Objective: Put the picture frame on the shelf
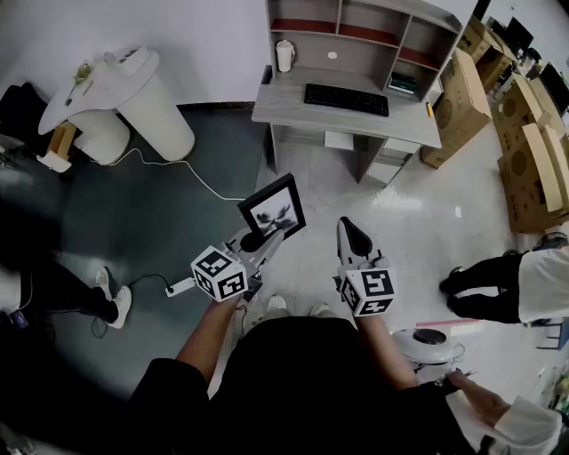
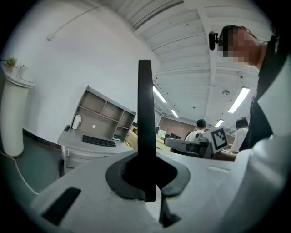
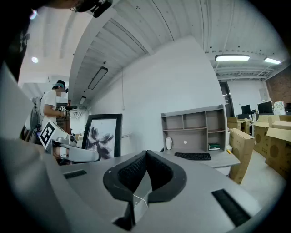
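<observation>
A black picture frame (image 1: 273, 211) with a flower print is held upright over the floor, and my left gripper (image 1: 258, 238) is shut on its lower edge. In the left gripper view the frame (image 2: 144, 123) shows edge-on as a dark upright bar pinched at my left gripper (image 2: 147, 179). My right gripper (image 1: 349, 228) hangs beside it, shut and empty. In the right gripper view my right gripper (image 3: 145, 157) has its pads meeting, with the frame (image 3: 103, 136) off to the left. The grey shelf (image 1: 360, 27) sits on a desk (image 1: 293, 107) ahead, some way beyond both grippers.
On the desk lie a black keyboard (image 1: 346, 99) and a white jar (image 1: 284, 55). Cardboard boxes (image 1: 471, 98) stand to the right, a white column stand (image 1: 142, 98) to the left. A power strip (image 1: 178, 286) with cable lies on the floor. Another person's legs (image 1: 498, 284) stand at right.
</observation>
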`<state>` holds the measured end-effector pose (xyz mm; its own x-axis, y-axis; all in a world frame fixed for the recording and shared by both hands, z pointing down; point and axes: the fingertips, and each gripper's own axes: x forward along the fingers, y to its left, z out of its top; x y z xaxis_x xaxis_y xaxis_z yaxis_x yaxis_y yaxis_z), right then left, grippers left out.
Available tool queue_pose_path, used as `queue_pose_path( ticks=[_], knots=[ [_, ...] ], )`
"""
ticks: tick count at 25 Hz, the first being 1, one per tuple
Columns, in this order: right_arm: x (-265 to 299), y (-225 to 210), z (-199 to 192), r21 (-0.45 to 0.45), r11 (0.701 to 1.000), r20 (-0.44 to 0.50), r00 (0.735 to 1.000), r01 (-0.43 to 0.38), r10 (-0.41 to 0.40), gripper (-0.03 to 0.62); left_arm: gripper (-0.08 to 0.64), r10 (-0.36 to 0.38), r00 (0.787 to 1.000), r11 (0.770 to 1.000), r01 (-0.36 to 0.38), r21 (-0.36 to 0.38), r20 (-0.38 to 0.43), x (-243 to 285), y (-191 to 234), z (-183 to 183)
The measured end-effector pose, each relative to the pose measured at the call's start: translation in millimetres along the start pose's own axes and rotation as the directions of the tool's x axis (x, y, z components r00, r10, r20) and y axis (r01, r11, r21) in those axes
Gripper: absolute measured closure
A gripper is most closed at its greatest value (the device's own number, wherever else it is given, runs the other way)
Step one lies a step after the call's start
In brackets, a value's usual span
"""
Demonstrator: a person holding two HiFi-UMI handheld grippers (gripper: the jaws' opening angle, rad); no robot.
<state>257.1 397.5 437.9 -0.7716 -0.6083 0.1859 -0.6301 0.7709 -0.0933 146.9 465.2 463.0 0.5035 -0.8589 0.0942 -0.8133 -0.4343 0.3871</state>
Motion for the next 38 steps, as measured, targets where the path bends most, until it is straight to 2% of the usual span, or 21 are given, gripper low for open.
queue_pose_path(
  ticks=[8,14,21,23,28,35,38],
  knots=[
    [-14.0,-29.7,-9.7,0.016,0.999,0.018,0.999,0.032,-0.033,0.58,0.535,0.035,0.999,0.999,-0.035,-0.001,0.013,12.9,-11.9,-4.2],
    [-25.0,-57.8,-27.5,0.041,0.999,0.011,0.999,0.035,-0.035,0.58,0.535,0.137,0.99,0.991,-0.137,0.006,0.029,18.1,-9.7,0.6],
    [-25.5,-77.5,-51.5,0.041,0.999,-0.027,1.0,-0.011,0.012,0.58,0.535,0.236,0.97,0.97,-0.239,0.054,0.051,27.8,-11.4,-19.5],
    [-25.2,-79.9,-52.4,0.037,0.999,-0.023,0.999,-0.024,0.025,0.579,0.535,0.26,0.964,0.964,-0.262,0.046,0.053,30.6,-9.3,-24.7],
    [-7.6,-89.9,-50.4,0.038,0.999,-0.031,0.999,-0.025,0.026,0.58,0.535,0.263,0.962,0.965,-0.261,-0.026,0.076,45.0,13.8,-22.6],
    [44.7,-88.3,-65.5,0.059,0.997,-0.082,0.996,-0.041,0.046,0.58,0.535,0.247,0.968,0.968,-0.245,-0.046,0.051,68.8,68.9,-24.6],
    [82.9,-87.3,-60.8,0.021,0.998,-0.114,0.992,-0.059,0.061,0.58,0.535,0.23,0.972,0.972,-0.227,-0.061,0.046,81.8,100.8,-17.9]
  ],
)
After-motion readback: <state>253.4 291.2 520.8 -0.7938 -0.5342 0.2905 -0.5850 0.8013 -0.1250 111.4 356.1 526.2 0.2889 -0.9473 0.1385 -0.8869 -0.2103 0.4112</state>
